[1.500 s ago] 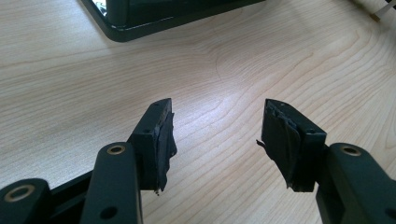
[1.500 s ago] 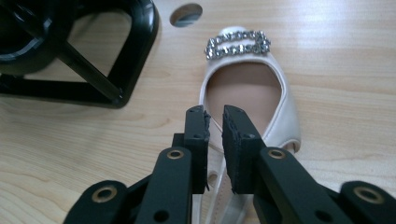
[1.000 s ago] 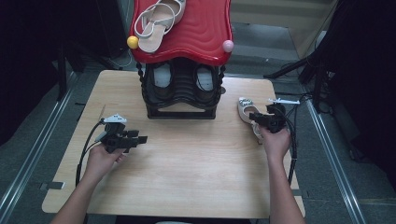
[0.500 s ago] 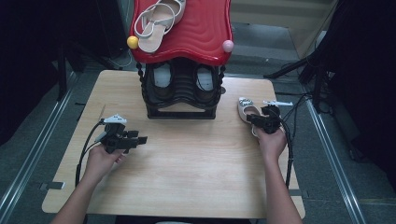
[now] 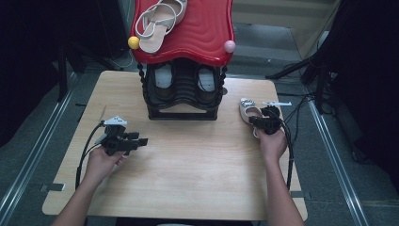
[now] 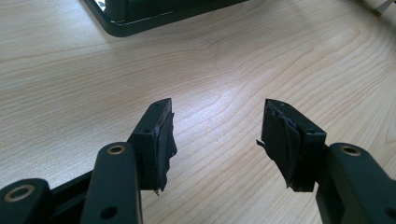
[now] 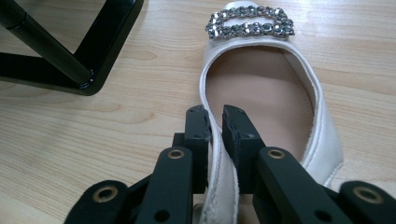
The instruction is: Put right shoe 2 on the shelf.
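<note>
A wooden bench point(image 5: 188, 169) carries a black shoe rack point(image 5: 183, 94) with a red wavy top point(image 5: 197, 33); one pale strappy sandal point(image 5: 157, 21) lies on that top, near a yellow ball point(image 5: 133, 42) at its left corner and well apart from a pink ball point(image 5: 229, 46) at its right corner. Two dark shoes stand side by side inside the rack. To the right of the rack, near the bench's right edge, a cream shoe point(image 5: 248, 110) with a jewelled buckle point(image 7: 251, 22) rests flat on the wood. The right tool point(image 5: 264, 123) sits at the heel end of this shoe; in the right gripper view its two black jaws stand close together, one on each side of the shoe's left side wall point(image 7: 215, 154), the inner jaw inside the opening and the outer jaw outside it. The jaws have just been closing on that wall, and the pads now appear to press against it. Compared with the high view a second earlier, the right hand point(image 5: 272, 143) has shifted slightly toward the rack and lies more squarely behind the shoe; the shoe itself lies where it lay. The left tool point(image 5: 126, 141) rests low over bare wood at the left of the bench, its jaws spread wide with nothing between them, and it lies in the same place as before, pointing toward the rack's base point(image 6: 140, 21).
</note>
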